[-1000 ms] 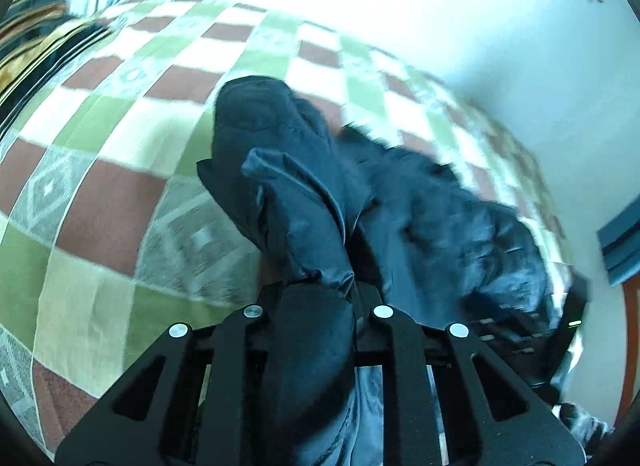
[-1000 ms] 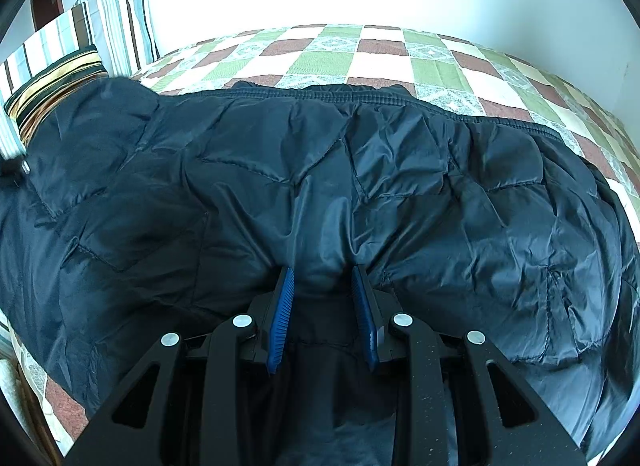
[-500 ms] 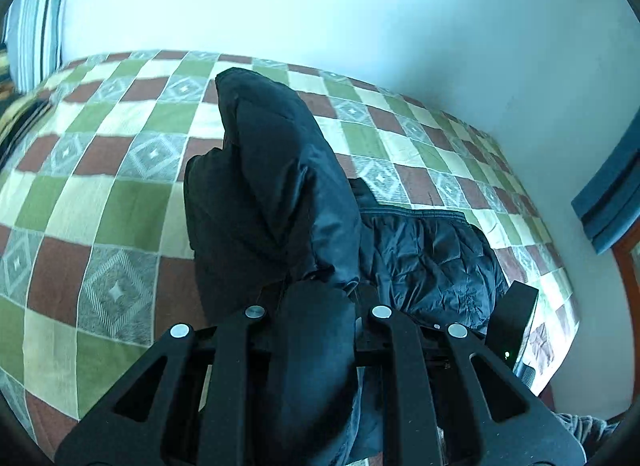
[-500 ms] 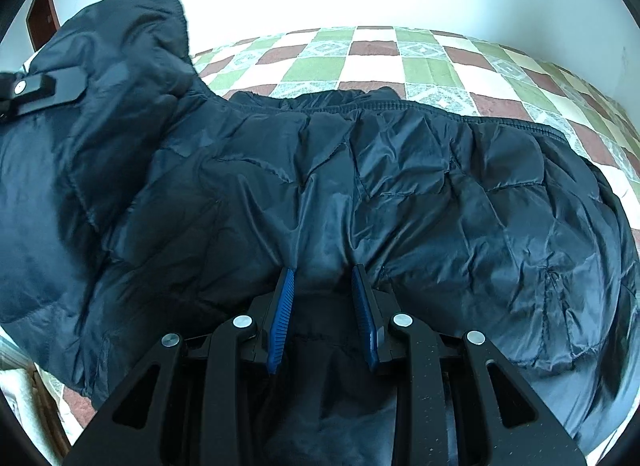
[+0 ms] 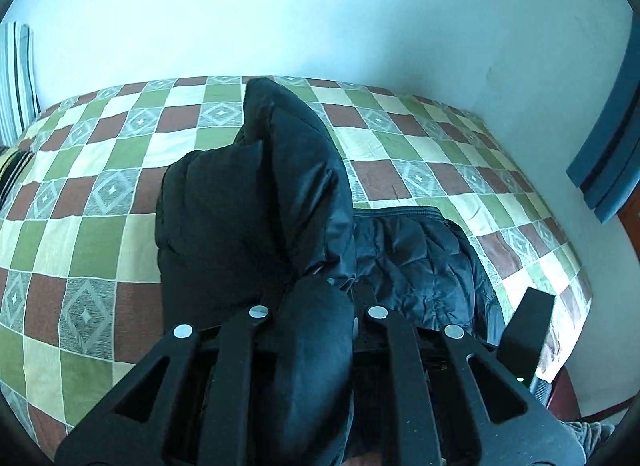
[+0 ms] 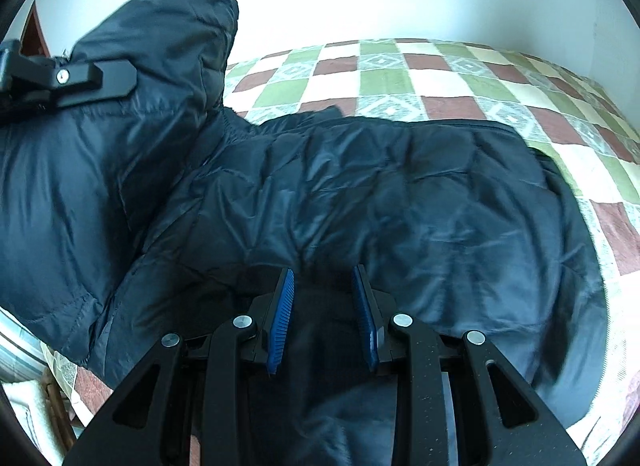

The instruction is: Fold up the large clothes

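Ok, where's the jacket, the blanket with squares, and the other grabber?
jacket (image 6: 400,193), right wrist view, on its flat quilted body.
blanket (image 5: 100,234), left wrist view, on a green square left of the jacket.
left gripper (image 6: 80,77), right wrist view, on its black finger clamped on the lifted part.

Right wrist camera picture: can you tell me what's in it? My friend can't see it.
A dark navy puffy quilted jacket lies spread over a bed with a green, brown and cream checked bedspread. The right hand-held gripper has jacket fabric between its blue pads, while the left hand-held gripper lifts one end of the jacket high.
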Available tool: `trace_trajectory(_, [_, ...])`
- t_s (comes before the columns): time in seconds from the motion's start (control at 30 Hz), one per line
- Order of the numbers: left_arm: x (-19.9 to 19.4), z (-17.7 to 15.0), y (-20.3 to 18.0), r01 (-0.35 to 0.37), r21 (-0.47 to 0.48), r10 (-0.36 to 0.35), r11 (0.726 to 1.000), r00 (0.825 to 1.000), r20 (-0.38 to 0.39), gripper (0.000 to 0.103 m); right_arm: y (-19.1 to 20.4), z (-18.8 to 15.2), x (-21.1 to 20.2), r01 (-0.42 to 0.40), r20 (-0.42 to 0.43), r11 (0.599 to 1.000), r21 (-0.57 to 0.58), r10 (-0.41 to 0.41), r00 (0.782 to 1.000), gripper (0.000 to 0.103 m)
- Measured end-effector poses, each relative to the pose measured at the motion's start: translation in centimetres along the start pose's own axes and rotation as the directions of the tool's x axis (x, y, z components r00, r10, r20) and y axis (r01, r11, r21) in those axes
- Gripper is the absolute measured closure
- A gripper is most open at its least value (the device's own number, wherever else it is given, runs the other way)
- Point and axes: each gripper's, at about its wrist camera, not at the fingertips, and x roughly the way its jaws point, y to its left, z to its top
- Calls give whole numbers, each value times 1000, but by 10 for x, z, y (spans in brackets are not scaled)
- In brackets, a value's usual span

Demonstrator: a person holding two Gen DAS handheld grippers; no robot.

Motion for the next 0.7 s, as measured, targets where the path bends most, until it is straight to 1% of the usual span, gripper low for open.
trace_trajectory(0.1, [10,-3,-22,-8,24,9,1000,1000,-5,90,-14,-2,-10,6,12,1000,25,-6,1000,72])
trace_trajectory(0.23, [26,-7,-49,2,61,-1,998,1000,-20,93,-38,0,-22,15,25,998,63,-17,1000,72])
trace_trajectory(0.27, [31,-8,-57,27,71,-25,997,999,-33,94,-40,-3,-26,20,27,997,68,-22,999,72])
trace_trajectory(0.3, [40,-11,-66,35,81,-31,996,998,-50,94,-47,-3,-29,28,31,997,77,-30,999,72])
trace_trajectory(0.4, [59,-21,-84,-4,131,13,991,998,-66,94,-66,-5,-37,42,34,993,113,-46,998,72])
trace_trajectory(0.47, [76,-29,-85,-3,113,14,994,995,-96,94,-77,-8,-40,52,26,991,124,-56,998,72])
trace_trajectory(0.57, [90,-37,-84,-7,96,19,995,993,-120,94,-90,-11,-41,67,20,988,138,-70,997,72])
trace_trajectory(0.7, [97,-47,-91,-41,117,54,992,993,-109,94,-103,-10,-44,72,23,984,165,-76,997,72])
